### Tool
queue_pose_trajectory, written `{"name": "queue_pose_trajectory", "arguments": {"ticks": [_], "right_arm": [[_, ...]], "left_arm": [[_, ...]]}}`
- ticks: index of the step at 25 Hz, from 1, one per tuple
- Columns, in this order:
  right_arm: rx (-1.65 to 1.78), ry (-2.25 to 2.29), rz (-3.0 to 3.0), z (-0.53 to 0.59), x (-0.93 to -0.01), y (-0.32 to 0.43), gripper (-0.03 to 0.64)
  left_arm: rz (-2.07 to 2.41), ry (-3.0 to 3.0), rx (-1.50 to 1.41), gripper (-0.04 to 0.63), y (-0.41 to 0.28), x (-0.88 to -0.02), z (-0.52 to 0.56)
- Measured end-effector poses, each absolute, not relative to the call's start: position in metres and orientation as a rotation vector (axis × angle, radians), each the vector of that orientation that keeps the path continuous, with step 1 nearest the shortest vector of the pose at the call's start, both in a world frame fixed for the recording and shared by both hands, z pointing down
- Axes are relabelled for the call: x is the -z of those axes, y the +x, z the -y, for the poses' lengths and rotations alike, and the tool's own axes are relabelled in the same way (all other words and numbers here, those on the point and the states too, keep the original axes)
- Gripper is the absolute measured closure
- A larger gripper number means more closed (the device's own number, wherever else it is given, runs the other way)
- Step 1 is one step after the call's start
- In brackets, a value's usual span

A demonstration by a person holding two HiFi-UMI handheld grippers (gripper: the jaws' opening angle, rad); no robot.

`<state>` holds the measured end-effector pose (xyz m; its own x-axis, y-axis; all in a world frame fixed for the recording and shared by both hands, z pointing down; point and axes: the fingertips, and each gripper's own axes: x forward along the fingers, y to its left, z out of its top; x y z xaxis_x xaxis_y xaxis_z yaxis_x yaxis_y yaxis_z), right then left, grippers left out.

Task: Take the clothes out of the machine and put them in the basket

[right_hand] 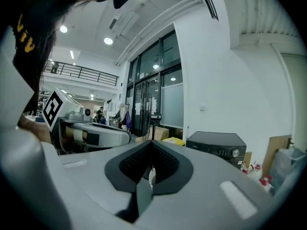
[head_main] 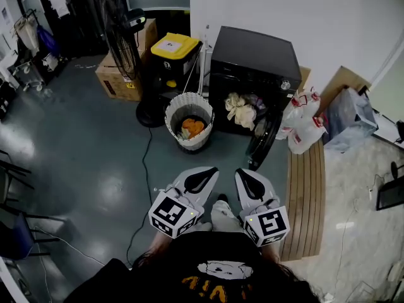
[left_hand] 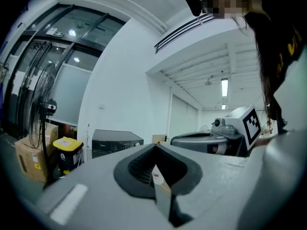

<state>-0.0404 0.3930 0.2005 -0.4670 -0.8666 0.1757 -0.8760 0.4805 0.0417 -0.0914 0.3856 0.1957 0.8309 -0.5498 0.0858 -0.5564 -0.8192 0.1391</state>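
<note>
A black washing machine (head_main: pixel 252 62) stands ahead with its door (head_main: pixel 262 141) swung open. Cream clothes (head_main: pixel 242 110) spill from its opening. To its left a white woven basket (head_main: pixel 188 106) holds an orange cloth (head_main: pixel 193 127). My left gripper (head_main: pixel 208 170) and right gripper (head_main: pixel 243 172) are side by side, low and well short of the machine and the basket. Both are shut with nothing in them. The left gripper view shows the left gripper (left_hand: pixel 154 147) with its jaws met, and the machine (left_hand: pixel 115 140) far off. In the right gripper view the right gripper (right_hand: pixel 151 143) is closed too, with the machine (right_hand: pixel 218 143) at the right.
A standing fan (head_main: pixel 123 27), a yellow-lidded bin (head_main: pixel 174 46) and a cardboard box (head_main: pixel 117 77) stand left of the machine. Detergent bottles (head_main: pixel 304 124) and a bag (head_main: pixel 350 115) sit at the right by a wooden board (head_main: pixel 306 194). A cable (head_main: pixel 145 163) crosses the floor.
</note>
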Motion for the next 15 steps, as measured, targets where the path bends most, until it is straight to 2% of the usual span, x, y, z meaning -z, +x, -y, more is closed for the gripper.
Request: {"name": "queue_pose_trajectory", "arguments": {"ticks": [7,15], "right_arm": [[-0.089,1.495,2.563,-0.355,-0.213,-0.035,0.592],[-0.110,1.490,2.566,-0.273,-0.223,-0.004,0.591]], "left_arm": [[0.899,2.834,-0.089,0.595,-0.091,-0.211,-0.354],[0.963,2.819,-0.108,0.595,-0.077,-0.212,-0.270]]}}
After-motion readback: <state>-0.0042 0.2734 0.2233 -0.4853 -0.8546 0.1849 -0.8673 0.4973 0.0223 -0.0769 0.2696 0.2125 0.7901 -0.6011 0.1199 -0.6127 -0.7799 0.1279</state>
